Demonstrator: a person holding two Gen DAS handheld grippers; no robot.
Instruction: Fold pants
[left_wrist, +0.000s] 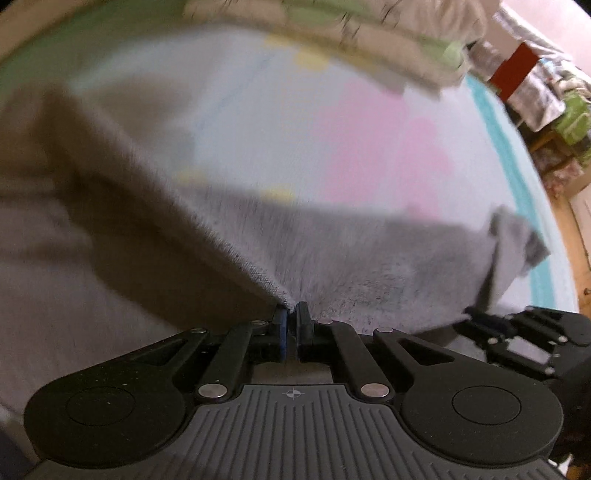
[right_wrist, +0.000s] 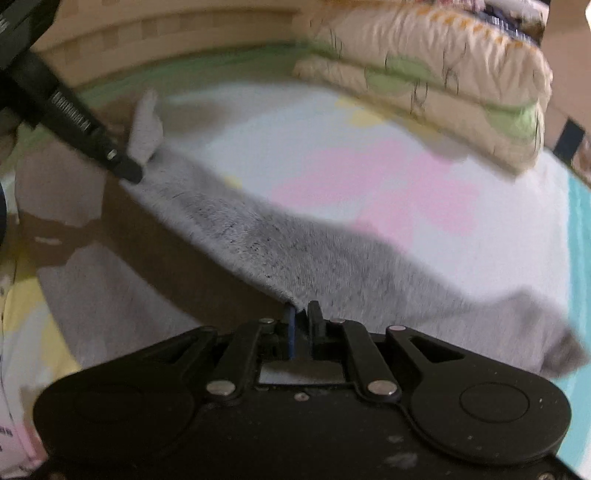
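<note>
The grey pants (left_wrist: 351, 258) lie on a pastel bed sheet (left_wrist: 280, 110), with one long edge lifted off it. My left gripper (left_wrist: 291, 314) is shut on that edge, the fabric pinched at its fingertips. In the right wrist view the same gripper (right_wrist: 133, 173) reaches in from the upper left and holds the far end of the raised edge. My right gripper (right_wrist: 301, 308) grips the pants (right_wrist: 295, 251) at the near end, with only a narrow gap between its fingers. It also shows at the right of the left wrist view (left_wrist: 471, 314). Both views are blurred.
A folded cream and green quilt (right_wrist: 443, 74) is stacked at the far side of the bed sheet (right_wrist: 332, 147), also in the left wrist view (left_wrist: 369, 37). A wooden bed frame (left_wrist: 580, 258) runs along the right. Cluttered items (left_wrist: 535, 92) stand beyond the bed.
</note>
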